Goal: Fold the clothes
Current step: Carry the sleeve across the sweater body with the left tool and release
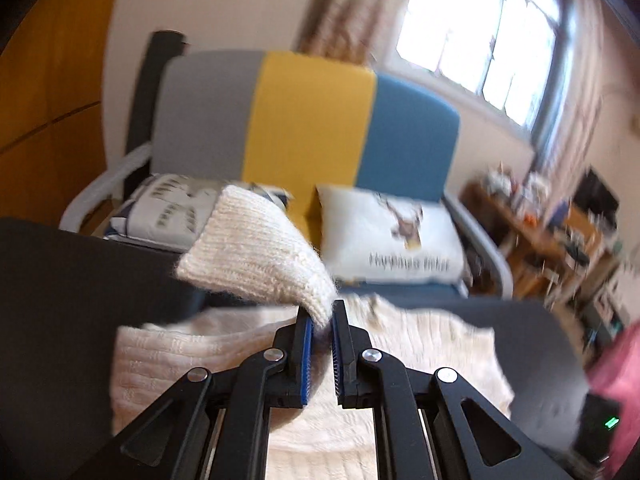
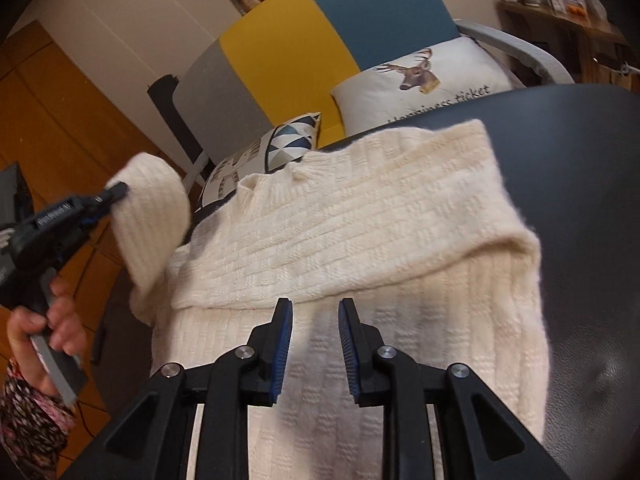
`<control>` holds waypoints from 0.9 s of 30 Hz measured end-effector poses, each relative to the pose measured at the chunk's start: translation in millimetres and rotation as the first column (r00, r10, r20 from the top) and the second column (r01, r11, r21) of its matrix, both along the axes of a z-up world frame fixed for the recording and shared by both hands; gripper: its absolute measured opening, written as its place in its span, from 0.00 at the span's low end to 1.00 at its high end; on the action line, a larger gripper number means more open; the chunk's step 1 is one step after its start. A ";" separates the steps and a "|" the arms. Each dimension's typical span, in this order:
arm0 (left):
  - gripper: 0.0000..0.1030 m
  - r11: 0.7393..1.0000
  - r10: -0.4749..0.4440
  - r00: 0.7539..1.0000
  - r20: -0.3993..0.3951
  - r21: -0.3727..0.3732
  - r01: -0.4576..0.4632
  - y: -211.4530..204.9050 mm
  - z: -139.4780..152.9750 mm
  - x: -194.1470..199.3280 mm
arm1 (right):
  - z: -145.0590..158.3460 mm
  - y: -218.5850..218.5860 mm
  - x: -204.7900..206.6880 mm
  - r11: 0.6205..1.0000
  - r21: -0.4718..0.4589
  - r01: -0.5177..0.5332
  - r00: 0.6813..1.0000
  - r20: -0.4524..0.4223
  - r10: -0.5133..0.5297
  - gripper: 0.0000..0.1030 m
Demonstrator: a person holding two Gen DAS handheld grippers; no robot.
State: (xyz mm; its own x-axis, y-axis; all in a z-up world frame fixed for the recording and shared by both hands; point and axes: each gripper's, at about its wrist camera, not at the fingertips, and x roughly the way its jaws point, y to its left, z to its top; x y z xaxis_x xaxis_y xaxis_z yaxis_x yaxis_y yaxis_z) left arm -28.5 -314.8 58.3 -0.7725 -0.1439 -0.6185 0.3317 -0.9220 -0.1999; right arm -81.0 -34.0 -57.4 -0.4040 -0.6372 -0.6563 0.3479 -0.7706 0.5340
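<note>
A cream knitted sweater (image 2: 340, 240) is spread on a dark table (image 2: 580, 200), its right sleeve folded across the body. The left sleeve's cuff (image 1: 256, 248) is pinched between the jaws of the left gripper (image 1: 322, 316) and lifted at ten o'clock of the body. The right gripper (image 2: 315, 312) is held above the sweater's lower half, jaws spread, nothing between them. A striped chair (image 2: 320, 28) with pillows (image 2: 420, 76) is seen at twelve o'clock.
</note>
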 end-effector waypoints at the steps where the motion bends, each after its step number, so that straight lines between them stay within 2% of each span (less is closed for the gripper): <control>1: 0.08 1.000 -0.014 1.000 0.023 -0.020 0.015 11.4 -9.5 -7.7 | -0.8 5.2 -0.2 1.000 -0.007 0.010 1.000 0.005 -0.010 0.23; 4: 0.08 0.997 -0.034 0.995 0.096 -0.066 0.040 39.7 -37.5 -26.8 | -4.8 14.7 -0.5 0.999 -0.016 0.031 0.999 0.025 -0.030 0.23; 8: 0.08 0.998 -0.049 0.987 0.151 -0.032 0.054 54.5 -71.5 -40.7 | -10.3 18.9 -1.7 0.999 -0.010 0.042 0.998 0.040 -0.041 0.23; 20: 0.08 0.988 -0.115 0.971 0.211 -0.072 0.133 98.7 -108.4 -67.2 | -21.6 20.3 -9.3 0.998 -0.001 0.063 0.995 0.074 -0.063 0.23; 24: 0.11 0.989 -0.132 0.961 0.242 -0.028 0.143 95.3 -128.2 -66.3 | -21.4 18.0 -19.5 0.998 -0.015 0.066 0.994 0.085 -0.065 0.23; 27: 0.18 0.988 -0.154 0.965 0.214 0.030 0.152 86.7 -124.6 -56.0 | -20.0 13.6 -34.5 0.995 -0.059 0.079 0.992 0.105 -0.073 0.23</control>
State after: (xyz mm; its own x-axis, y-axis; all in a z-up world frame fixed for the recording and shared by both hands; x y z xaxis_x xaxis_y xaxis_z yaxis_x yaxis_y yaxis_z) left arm -84.5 -228.1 -66.3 -0.6333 -0.0251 -0.7735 0.2234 -0.9629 -0.1516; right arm -115.6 -20.4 -77.5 -0.3856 -0.6486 -0.6562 0.2306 -0.7564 0.6121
